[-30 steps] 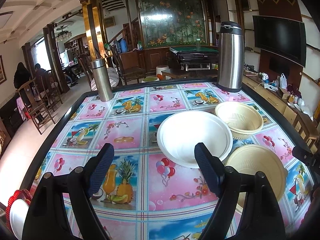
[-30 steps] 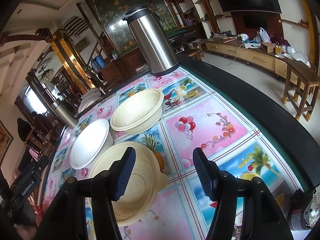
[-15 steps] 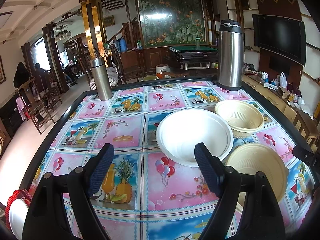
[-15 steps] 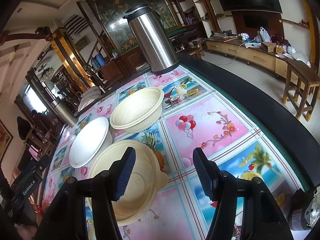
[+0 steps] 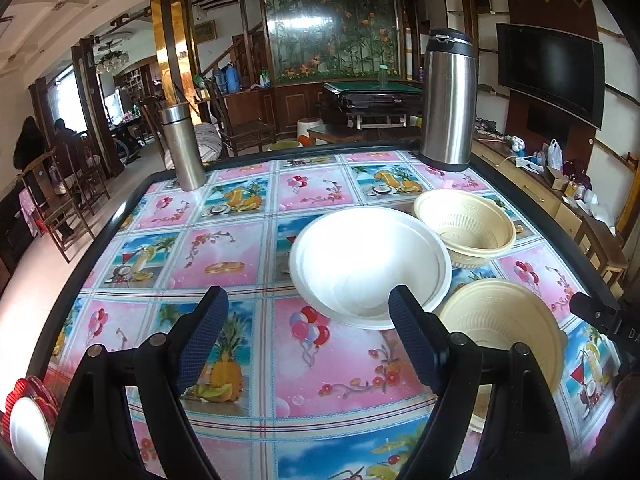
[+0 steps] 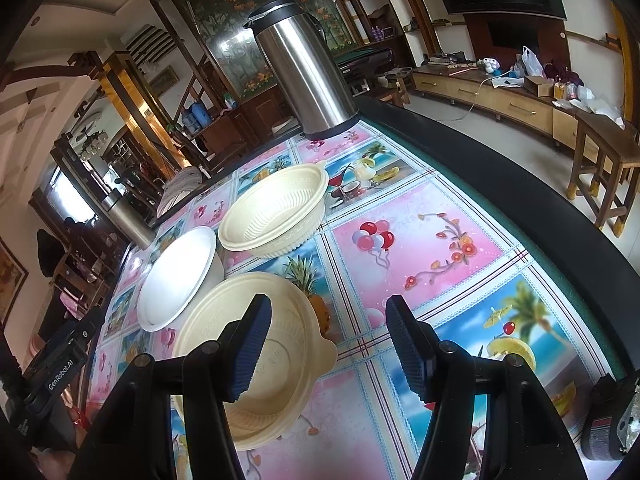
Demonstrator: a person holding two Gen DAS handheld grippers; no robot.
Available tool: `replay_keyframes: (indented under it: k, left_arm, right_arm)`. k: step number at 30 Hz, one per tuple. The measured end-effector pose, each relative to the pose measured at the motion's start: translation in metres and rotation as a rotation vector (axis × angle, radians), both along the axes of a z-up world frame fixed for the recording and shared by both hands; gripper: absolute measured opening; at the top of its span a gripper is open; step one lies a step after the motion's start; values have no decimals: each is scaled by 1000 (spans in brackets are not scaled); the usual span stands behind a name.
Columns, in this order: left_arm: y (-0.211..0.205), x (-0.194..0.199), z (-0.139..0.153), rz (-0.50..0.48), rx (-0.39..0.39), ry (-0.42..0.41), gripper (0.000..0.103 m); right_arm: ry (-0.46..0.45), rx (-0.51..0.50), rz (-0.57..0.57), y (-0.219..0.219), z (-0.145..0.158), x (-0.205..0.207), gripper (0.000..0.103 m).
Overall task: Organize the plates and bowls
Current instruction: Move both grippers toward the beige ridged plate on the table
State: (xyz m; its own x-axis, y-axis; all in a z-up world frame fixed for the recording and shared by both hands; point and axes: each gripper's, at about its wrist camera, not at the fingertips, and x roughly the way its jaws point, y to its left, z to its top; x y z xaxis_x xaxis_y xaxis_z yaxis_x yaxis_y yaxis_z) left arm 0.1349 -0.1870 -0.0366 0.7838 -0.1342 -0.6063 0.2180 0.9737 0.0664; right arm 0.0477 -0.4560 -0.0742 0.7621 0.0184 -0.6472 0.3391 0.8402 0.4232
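Observation:
A white bowl (image 5: 368,264) sits mid-table, with a cream ribbed bowl (image 5: 466,226) behind it to the right and a second cream bowl (image 5: 500,324) nearer on the right. My left gripper (image 5: 308,336) is open and empty, just short of the white bowl's near rim. My right gripper (image 6: 328,344) is open and empty; its left finger hangs over the near cream bowl (image 6: 256,356). The white bowl (image 6: 178,278) and far cream bowl (image 6: 276,210) lie beyond.
A tall steel thermos (image 5: 448,100) stands at the far right of the table and a slim steel flask (image 5: 182,146) at the far left. A red-rimmed plate stack (image 5: 24,420) sits at the near left edge. The table has a raised black rim (image 6: 500,184).
Both grippers have barely shifted; the bowls sit slightly lower and nearer in the left view. Jaws stay open and nothing was taken hold of.

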Motion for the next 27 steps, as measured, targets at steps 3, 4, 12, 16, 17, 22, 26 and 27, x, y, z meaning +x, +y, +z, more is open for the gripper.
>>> replay_keyframes:
  k: [3,4,12,16,17,22,26,27]
  left_arm:
    - [-11,7,-4,-49,-35,67,83]
    - [-14,9,-6,-56,-36,77,83]
    - [-35,12,-19,-116,-29,156,83]
    - [-35,11,-24,-148,-54,217,83]
    - [-36,10,-25,-148,-55,220,83]
    - [-43,4,-31,-179,-46,254,83]
    - [-50,2,-36,-218,-44,275,83]
    - [-50,3,-37,-228,-55,285,83]
  right_arm:
    - [2,31,5,-5,-1,0,62]
    - [3,49,7,-6,-2,0,62]
    - [37,147,37,-12,-12,3,62]
    - [50,212,76,-11,-18,5,62]
    - [55,229,83,-11,-20,6,62]
    - [75,259,90,-9,-26,8,64]
    - [83,259,94,-7,-27,10,64]
    - [86,265,96,-6,-28,11,64]
